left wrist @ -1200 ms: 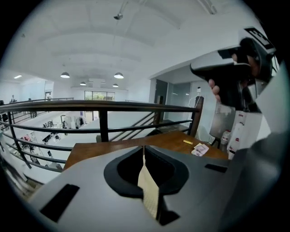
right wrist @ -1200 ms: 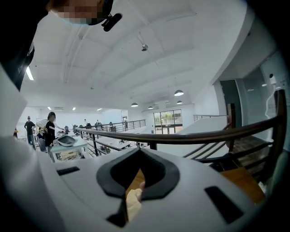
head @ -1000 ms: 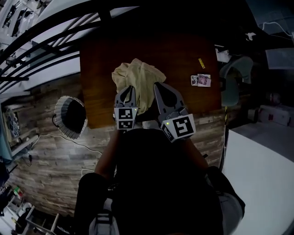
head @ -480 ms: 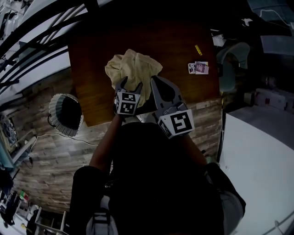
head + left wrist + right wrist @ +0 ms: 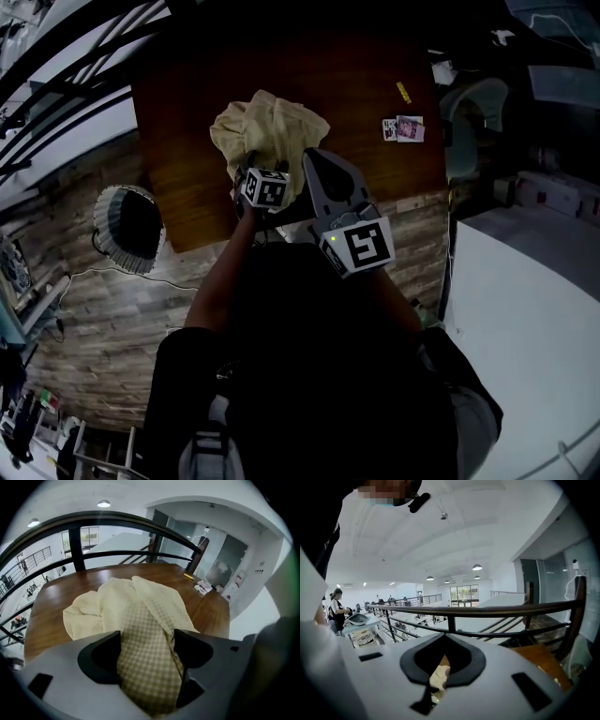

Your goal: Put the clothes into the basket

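Observation:
A crumpled pale yellow checked cloth (image 5: 269,129) lies on the dark wooden table (image 5: 375,66). My left gripper (image 5: 249,165) points steeply down onto the cloth's near edge. Its jaws are opening, and in the left gripper view a fold of the cloth (image 5: 143,620) fills the gap of the left gripper (image 5: 147,641) without being pinched. My right gripper (image 5: 313,159) hovers just right of it above the cloth's near right edge, its jaws together. In the right gripper view the right gripper (image 5: 444,637) is shut, and a scrap of cloth shows below its tips.
A round white-rimmed basket (image 5: 131,228) stands on the plank floor left of the table. Small cards (image 5: 404,128) and a yellow object (image 5: 403,92) lie on the table's right part. A chair (image 5: 473,117) stands at the right, and a dark railing (image 5: 117,520) runs beyond the table.
My left gripper has dipped down onto the cloth and its jaws have gone from shut to wide apart. The right gripper has barely moved.

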Available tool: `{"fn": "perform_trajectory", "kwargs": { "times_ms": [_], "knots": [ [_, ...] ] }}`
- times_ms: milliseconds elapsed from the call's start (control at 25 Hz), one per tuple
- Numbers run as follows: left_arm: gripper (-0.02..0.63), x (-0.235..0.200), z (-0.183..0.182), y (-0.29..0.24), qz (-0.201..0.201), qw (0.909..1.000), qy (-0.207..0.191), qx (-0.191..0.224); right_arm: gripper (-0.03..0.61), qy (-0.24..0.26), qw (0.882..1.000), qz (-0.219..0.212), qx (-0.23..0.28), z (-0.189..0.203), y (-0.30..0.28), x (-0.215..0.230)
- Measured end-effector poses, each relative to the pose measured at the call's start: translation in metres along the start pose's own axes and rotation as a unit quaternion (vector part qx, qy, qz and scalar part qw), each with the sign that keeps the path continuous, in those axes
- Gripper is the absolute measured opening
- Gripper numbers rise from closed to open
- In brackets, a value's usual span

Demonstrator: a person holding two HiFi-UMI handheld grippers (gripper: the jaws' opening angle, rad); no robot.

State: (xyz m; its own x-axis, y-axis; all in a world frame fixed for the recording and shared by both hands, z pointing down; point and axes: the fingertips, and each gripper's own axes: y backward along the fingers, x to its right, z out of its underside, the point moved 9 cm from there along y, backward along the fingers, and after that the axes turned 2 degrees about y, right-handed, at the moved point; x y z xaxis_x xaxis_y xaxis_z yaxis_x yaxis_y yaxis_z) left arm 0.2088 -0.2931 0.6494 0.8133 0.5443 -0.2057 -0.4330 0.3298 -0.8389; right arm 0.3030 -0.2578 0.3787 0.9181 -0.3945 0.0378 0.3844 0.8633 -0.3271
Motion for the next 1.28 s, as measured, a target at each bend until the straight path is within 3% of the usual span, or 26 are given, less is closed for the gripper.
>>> {"fn": "perform_trajectory", "kwargs": {
  "times_ms": [400, 560, 880, 1040, 1280],
  "knots": [
    [0.348, -0.002, 0.007, -0.028, -0.021, 0.9982, 0.008, -0.055, 0.009, 0.003, 1.0, -0.003, 0.0, 0.001, 0.002, -0.001],
    [0.342, 0.0, 0.007, -0.032, -0.039, 0.9977, -0.006, -0.055, 0.009, 0.003, 1.0, -0.002, 0.001, 0.002, 0.007, 0.002],
    [0.211, -0.003, 0.01, -0.03, -0.043, 0.9971, -0.026, -0.058, 0.009, 0.009, 1.0, -0.009, 0.012, 0.002, 0.017, 0.006],
    [0.141, -0.005, 0.015, -0.023, -0.044, 0.9976, 0.004, -0.053, 0.009, 0.013, 1.0, -0.019, 0.018, 0.003, 0.024, 0.008],
    [0.109, 0.0, 0.037, 0.011, -0.052, 0.9978, 0.033, -0.025, 0.009, 0.019, 0.998, -0.047, 0.03, 0.004, 0.031, 0.003]
  ]
}}
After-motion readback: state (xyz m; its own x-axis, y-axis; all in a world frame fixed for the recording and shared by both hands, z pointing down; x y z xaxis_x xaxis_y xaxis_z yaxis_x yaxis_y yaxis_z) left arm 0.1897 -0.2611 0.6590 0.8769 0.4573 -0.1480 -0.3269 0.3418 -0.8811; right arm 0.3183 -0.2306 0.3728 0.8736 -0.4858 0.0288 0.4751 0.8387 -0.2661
